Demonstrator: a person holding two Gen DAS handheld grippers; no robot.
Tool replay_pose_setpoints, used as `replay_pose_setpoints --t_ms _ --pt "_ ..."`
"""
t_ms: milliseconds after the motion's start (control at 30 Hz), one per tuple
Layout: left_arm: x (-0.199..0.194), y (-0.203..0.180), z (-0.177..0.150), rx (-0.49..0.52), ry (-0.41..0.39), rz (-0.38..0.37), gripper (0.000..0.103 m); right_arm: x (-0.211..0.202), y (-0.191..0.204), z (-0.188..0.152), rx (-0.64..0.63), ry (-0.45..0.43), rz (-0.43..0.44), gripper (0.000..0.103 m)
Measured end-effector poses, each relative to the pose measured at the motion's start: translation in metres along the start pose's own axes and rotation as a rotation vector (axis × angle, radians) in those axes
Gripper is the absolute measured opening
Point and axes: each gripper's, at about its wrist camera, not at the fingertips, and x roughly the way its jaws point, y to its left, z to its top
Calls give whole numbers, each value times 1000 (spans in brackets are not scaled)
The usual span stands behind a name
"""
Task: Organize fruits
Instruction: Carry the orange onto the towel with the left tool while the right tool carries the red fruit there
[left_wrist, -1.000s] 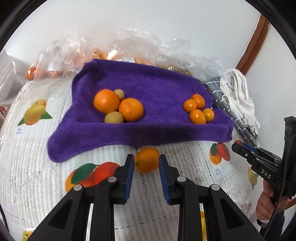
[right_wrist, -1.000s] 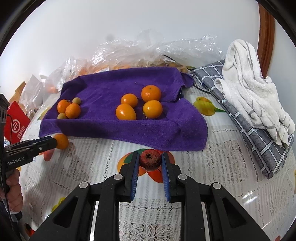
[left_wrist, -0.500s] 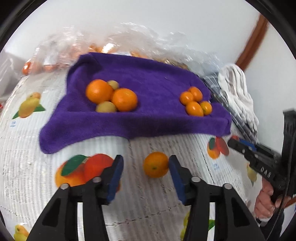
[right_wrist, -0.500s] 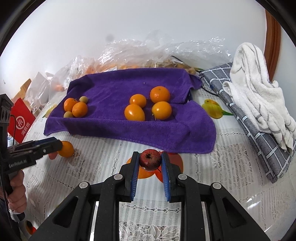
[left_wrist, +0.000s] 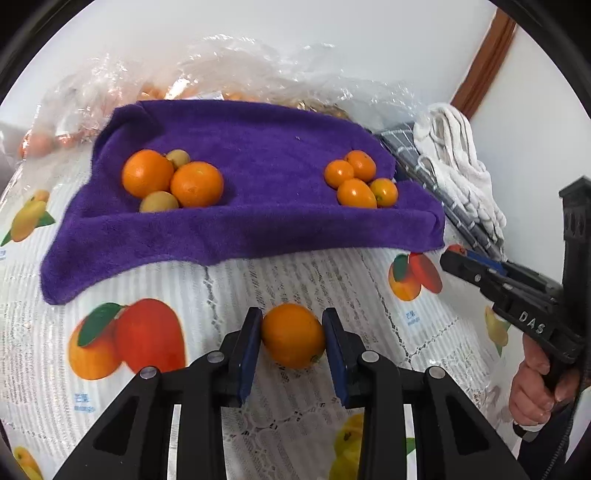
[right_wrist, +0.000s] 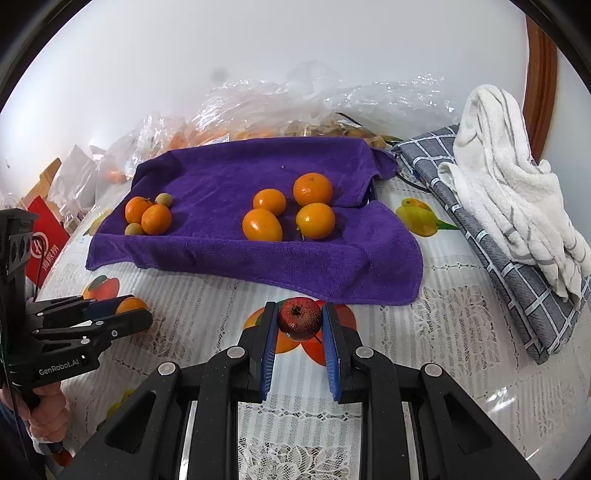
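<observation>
My left gripper (left_wrist: 292, 334) is closed around an orange (left_wrist: 293, 335) resting on the tablecloth; both pads touch its sides. It also shows in the right wrist view (right_wrist: 129, 312), where the orange (right_wrist: 130, 305) peeks between the fingers. My right gripper (right_wrist: 299, 321) is shut on a small dark red fruit (right_wrist: 299, 320) held just above the table. It appears in the left wrist view (left_wrist: 461, 258). A purple towel (left_wrist: 258, 158) holds two oranges with two small tan fruits (left_wrist: 173, 179) on its left and several small oranges (left_wrist: 360, 182) on its right.
Clear plastic bags (right_wrist: 295, 107) with more fruit lie behind the towel. A grey checked cloth (right_wrist: 491, 236) with a white towel (right_wrist: 509, 177) on it lies at the right. A red box (right_wrist: 44, 240) stands at the left.
My left gripper opened wide, moved forward around the orange, then closed on it. My right gripper kept holding the red fruit and drifted slightly back from the towel.
</observation>
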Motion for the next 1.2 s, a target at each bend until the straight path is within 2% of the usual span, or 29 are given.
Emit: replay_pose_setpoints --t_ms 267,467,600,833,1000,1200 --pt "-33 24 22 -59 -56 56 32 -13 3 18 -14 -41 -9 23" --pt "-56 39 53 -85 -106 124 32 -22 1 48 -11 -84 -9 23" --pt "-59 45 69 -94 -122 142 32 -21 1 70 -21 -104 -3 23" --pt "-45 46 100 -97 -132 165 32 -3 -2 104 -29 -119 8 23" --pt "-23 44 116 -78 -120 202 32 20 -7 117 -27 -102 5 23" --pt "6 46 132 -79 -100 202 32 51 -17 127 -17 -65 0 23"
